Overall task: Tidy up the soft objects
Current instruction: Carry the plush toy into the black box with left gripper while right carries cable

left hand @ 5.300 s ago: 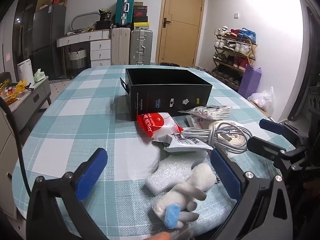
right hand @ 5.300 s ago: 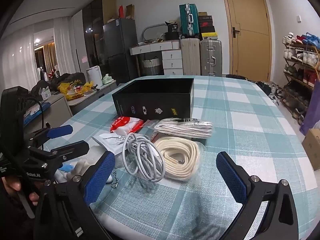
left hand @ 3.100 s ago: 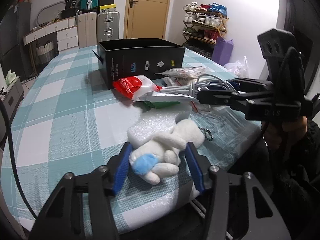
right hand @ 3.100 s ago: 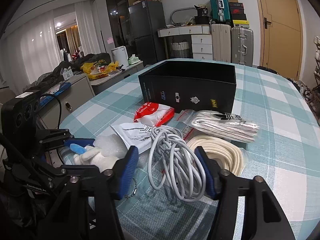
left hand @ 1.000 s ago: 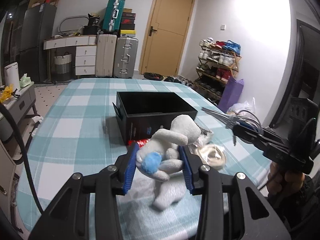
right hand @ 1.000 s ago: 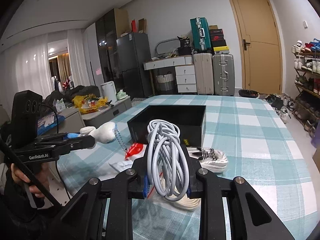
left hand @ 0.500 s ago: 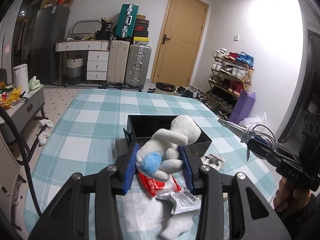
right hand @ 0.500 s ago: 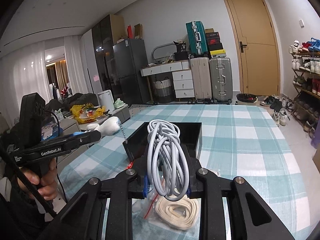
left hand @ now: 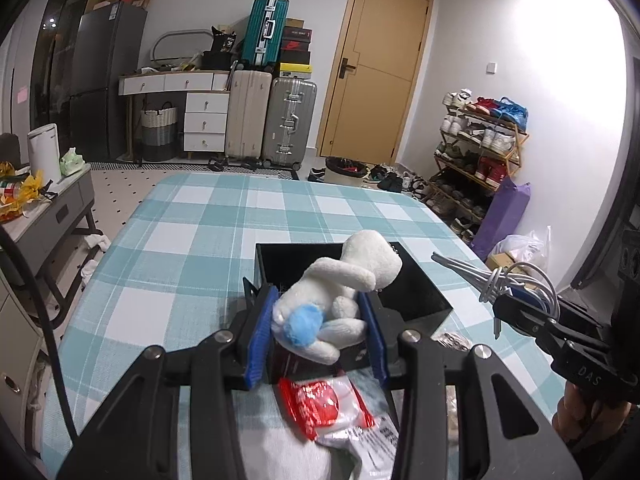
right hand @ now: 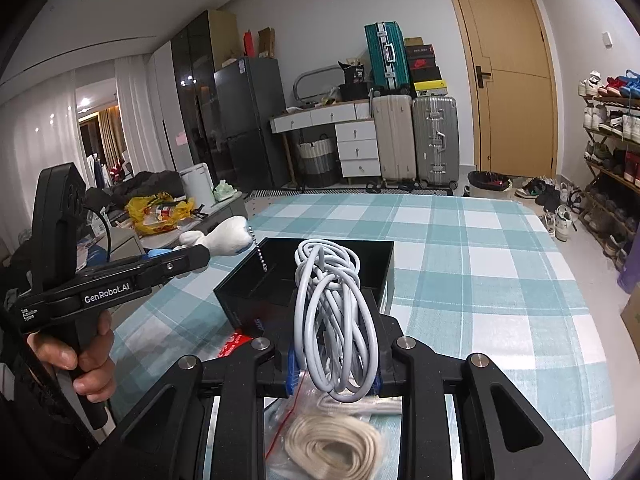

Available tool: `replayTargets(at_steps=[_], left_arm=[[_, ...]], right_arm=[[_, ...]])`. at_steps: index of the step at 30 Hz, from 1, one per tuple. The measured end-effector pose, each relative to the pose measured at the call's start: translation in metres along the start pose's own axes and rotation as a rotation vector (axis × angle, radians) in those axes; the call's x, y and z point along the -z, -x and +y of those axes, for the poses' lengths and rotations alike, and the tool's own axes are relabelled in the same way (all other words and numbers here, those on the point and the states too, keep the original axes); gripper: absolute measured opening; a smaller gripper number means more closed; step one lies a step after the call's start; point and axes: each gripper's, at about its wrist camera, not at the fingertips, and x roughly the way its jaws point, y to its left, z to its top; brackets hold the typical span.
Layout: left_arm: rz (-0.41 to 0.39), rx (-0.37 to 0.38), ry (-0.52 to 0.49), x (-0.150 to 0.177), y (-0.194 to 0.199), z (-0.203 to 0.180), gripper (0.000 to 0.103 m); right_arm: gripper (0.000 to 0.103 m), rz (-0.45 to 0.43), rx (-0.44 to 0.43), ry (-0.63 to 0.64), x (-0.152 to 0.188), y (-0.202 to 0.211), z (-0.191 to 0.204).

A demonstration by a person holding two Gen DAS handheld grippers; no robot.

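Note:
My left gripper (left hand: 318, 332) is shut on a white plush toy (left hand: 340, 284) with a blue patch and holds it in the air above the near edge of the open black box (left hand: 416, 300). My right gripper (right hand: 334, 368) is shut on a coil of white cable (right hand: 332, 308) and holds it up over the near side of the same black box (right hand: 360, 252). The plush (right hand: 224, 236) and the left gripper (right hand: 168, 262) also show at the left of the right wrist view, with a bead chain hanging from the plush. The right gripper with the cable (left hand: 516, 284) shows at the right of the left wrist view.
A red and white packet (left hand: 324, 404) lies on the checked tablecloth (left hand: 192, 240) below the left gripper. A bagged cream rope coil (right hand: 336, 448) lies below the right gripper. Suitcases, drawers, a door and a shoe rack stand beyond the table.
Both grippers closed on their objects, lifted them off the table and carried them forward. In the last half second both came nearer to and over the black box.

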Motion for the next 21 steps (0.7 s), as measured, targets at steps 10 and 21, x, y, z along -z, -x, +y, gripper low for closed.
replayTargets(at_steps=[10, 21], left_arm=[[0.038, -0.037, -0.003, -0.008, -0.031, -0.003, 0.04], [0.071, -0.058, 0.002, -0.01, -0.055, -0.002, 0.04]], right_arm=[[0.025, 0.051, 0.004, 0.022, -0.01, -0.037, -0.004], [0.025, 0.118, 0.033, 0.065, -0.014, -0.068, -0.007]])
